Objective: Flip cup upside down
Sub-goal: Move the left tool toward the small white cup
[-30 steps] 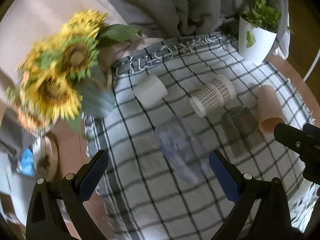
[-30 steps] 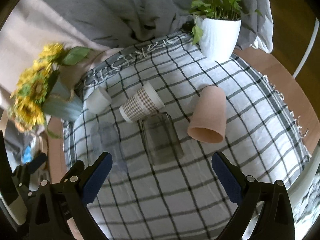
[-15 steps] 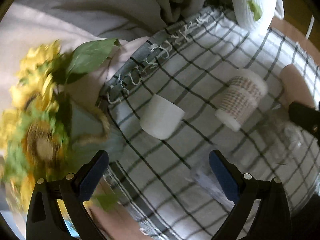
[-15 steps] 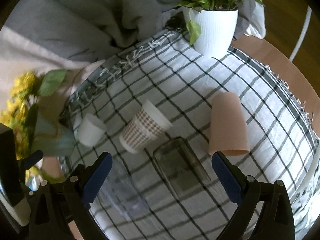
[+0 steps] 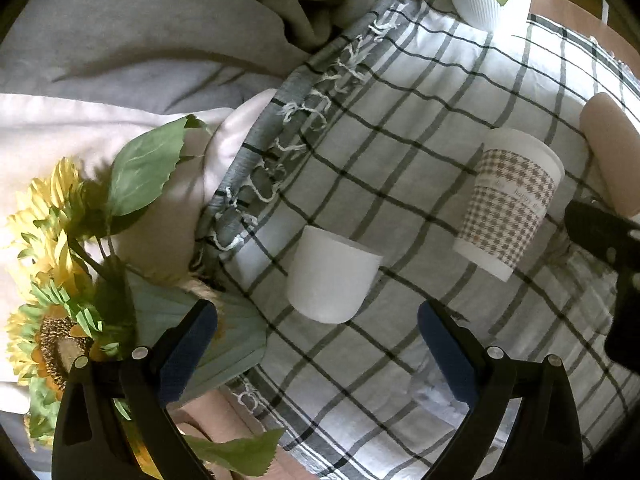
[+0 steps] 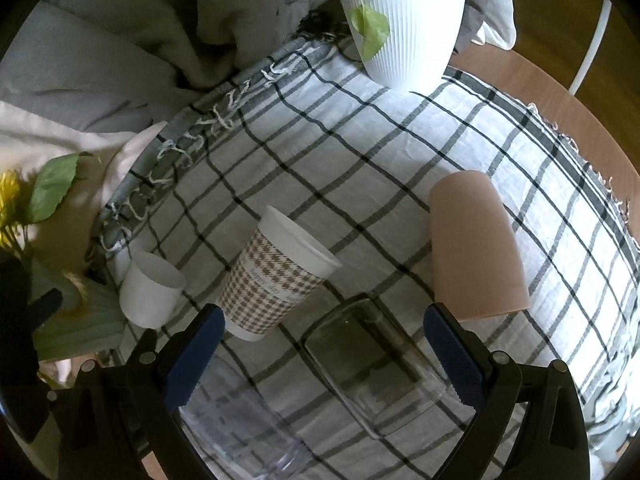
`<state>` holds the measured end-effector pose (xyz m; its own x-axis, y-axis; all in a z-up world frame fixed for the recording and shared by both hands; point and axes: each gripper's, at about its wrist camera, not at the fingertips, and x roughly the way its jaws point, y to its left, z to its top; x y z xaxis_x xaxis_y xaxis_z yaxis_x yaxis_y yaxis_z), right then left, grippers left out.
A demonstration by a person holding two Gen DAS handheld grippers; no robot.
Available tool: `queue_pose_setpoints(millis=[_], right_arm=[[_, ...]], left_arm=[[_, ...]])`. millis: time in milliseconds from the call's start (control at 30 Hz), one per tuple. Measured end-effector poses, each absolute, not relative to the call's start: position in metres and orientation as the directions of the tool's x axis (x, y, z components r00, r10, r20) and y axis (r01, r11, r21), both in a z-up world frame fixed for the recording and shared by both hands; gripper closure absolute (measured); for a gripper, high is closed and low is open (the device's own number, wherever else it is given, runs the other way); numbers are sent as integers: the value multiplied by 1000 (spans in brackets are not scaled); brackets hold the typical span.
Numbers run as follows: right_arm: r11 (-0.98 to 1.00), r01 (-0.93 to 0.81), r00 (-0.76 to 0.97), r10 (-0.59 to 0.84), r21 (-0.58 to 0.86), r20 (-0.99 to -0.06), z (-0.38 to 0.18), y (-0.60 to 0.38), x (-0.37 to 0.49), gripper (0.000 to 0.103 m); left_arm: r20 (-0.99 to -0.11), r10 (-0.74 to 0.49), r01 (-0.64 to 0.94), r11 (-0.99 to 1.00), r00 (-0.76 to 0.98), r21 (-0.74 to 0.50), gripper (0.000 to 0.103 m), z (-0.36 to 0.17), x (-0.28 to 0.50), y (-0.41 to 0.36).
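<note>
Several cups lie on their sides on a checked cloth. A small white cup lies just ahead of my open, empty left gripper; it also shows in the right wrist view. A houndstooth paper cup lies to its right. My open, empty right gripper is over a clear square glass, with a pink cup to the right and a clear plastic cup at the lower left.
A teal vase of sunflowers stands close to my left finger. A white ribbed planter stands at the cloth's far edge. Grey and white fabric is piled behind the table. Bare wooden tabletop shows at right.
My left gripper has swung left and closed in on the small white cup. My right gripper has moved forward and lower over the clear glass. No cup has moved.
</note>
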<state>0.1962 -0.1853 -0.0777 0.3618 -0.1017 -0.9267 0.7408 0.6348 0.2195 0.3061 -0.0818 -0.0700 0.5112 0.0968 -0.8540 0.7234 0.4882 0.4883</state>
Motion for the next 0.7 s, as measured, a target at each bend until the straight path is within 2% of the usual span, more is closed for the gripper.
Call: queue_pose_setpoints(millis=[433, 700], right_arm=[[645, 729, 375, -96, 229, -922, -72, -188, 188, 3], [632, 749, 365, -144, 198, -920, -73, -197, 178, 3]], left_arm=[[-834, 73, 740, 425, 547, 522, 1, -64, 283, -94], [-740, 127, 673, 339, 660, 658, 1, -82, 286, -97]])
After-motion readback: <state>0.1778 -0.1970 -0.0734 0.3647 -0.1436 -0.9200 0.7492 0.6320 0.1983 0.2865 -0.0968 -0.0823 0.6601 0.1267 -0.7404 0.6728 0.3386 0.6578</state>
